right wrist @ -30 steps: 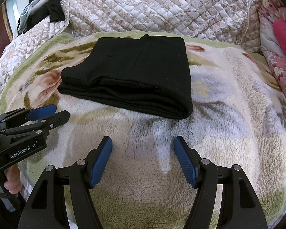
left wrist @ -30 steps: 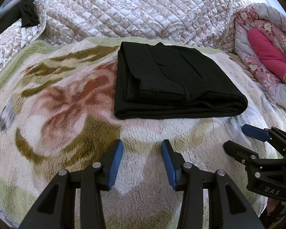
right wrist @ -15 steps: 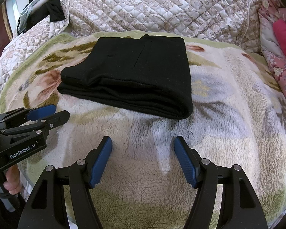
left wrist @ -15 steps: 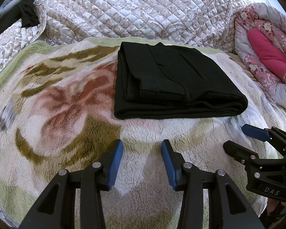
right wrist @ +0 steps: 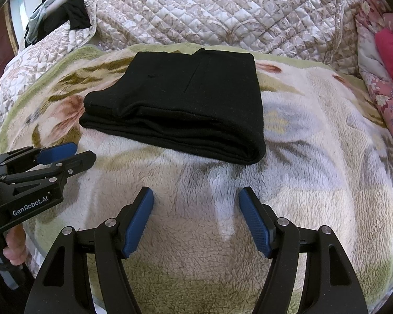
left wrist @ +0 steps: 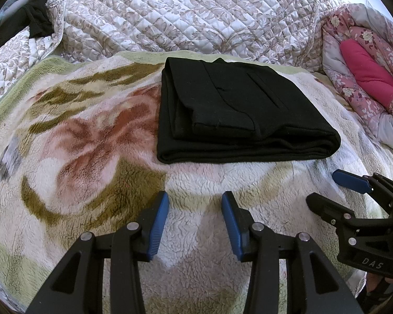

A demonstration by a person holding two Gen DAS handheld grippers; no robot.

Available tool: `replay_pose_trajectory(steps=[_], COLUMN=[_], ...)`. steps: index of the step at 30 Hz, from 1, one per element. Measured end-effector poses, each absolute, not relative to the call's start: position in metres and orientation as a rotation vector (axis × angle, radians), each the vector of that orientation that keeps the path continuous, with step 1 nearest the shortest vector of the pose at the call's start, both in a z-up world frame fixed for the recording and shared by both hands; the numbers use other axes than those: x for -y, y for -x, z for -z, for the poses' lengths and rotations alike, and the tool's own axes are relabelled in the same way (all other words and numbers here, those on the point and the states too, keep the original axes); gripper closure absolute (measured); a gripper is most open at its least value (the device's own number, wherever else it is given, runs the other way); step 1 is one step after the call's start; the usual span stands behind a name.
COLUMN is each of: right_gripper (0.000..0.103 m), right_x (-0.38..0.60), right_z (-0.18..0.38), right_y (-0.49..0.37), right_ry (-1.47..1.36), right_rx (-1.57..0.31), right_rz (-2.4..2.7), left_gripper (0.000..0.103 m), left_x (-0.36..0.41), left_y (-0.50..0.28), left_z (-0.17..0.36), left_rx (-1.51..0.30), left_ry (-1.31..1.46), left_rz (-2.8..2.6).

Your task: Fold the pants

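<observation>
Fleecy flowered blanket [left wrist: 73, 157] covers the bed, and on it I see the black pants [left wrist: 238, 115] folded into a neat stack. My left gripper [left wrist: 195, 219] and right gripper [right wrist: 196, 217] hover nearby, fingers spread, empty.

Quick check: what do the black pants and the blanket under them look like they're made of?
The black pants look like a matte, soft knit, perhaps fleece or jersey: thick rounded fold edges, no sheen. The blanket looks like plush sherpa-type fleece with a curly, nubby pile and a printed floral pattern.
</observation>
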State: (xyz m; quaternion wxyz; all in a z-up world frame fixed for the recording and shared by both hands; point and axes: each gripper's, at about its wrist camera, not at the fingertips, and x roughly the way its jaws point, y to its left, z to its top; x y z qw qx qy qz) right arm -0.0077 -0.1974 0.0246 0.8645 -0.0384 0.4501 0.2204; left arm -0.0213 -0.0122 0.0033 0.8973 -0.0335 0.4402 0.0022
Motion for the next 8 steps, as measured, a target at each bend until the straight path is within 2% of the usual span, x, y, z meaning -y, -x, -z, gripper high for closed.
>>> replay_pose_trajectory(steps=[8], right_gripper=[0.033], right_x=[0.1991], right_z=[-0.0242], right_y=[0.0071], right_ry=[0.083], right_rx=[-0.938], right_rz=[-0.463], left_gripper=[0.058], left_x=[0.0130], left_y=[0.0213], left_z=[-0.0038], left_rx=[-0.910], left_ry=[0.073], left_rz=[-0.006])
